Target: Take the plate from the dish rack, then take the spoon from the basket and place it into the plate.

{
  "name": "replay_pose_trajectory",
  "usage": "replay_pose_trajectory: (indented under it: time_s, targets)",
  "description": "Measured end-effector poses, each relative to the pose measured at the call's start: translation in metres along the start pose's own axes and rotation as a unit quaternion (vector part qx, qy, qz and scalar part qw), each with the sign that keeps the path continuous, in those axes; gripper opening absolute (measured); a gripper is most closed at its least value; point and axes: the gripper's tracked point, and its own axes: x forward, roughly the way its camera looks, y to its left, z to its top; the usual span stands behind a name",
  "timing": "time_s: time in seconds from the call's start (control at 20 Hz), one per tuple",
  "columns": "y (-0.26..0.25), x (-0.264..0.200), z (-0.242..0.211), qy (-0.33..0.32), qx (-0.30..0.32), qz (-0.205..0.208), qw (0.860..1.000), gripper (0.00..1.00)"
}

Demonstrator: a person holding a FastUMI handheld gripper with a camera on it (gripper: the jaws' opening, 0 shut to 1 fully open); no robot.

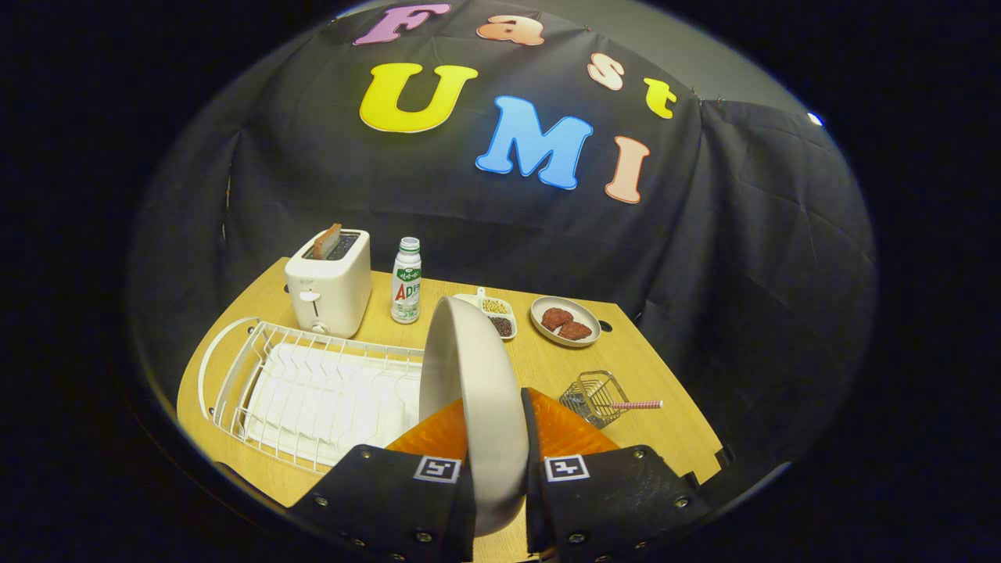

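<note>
Wooden bench (665, 438) carries everything, black cloth wall behind it. White wire dish rack (313, 391) lies on the bench's near left part, its slots bare, a white tray under the wires. White toaster (328, 289) stands behind the rack, a slice of bread (327, 240) sticking up from its slot. Pale plate (477, 391) is up on edge, off the rack, clamped between the two fingers of the tool (496, 469); both fingers press its faces, its rim rising ahead of them and just right of the rack. White bottle (407, 281) with green cap stands right of the toaster. Small round dish (565, 320) with two reddish pieces sits behind the plate to the right, a little split dish (497, 314) of beans just left of it. Small wire basket (594, 397) lies tipped on the bench right of the fingers, the spoon's pink handle (637, 405) poking out its right side.
</note>
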Motion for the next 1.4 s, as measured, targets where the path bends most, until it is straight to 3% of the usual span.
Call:
replay_pose_trajectory:
  time_s: [0.6,1.2,1.4]
  targets:
    - [-0.006,-0.068,-0.089,0.025,-0.033,0.036,0.999,0.25]
    - [-0.035,-0.053,-0.174,0.09,0.013,0.058,0.994,0.25]
    - [-0.029,-0.045,-0.18,0.089,0.074,0.107,0.988,0.25]
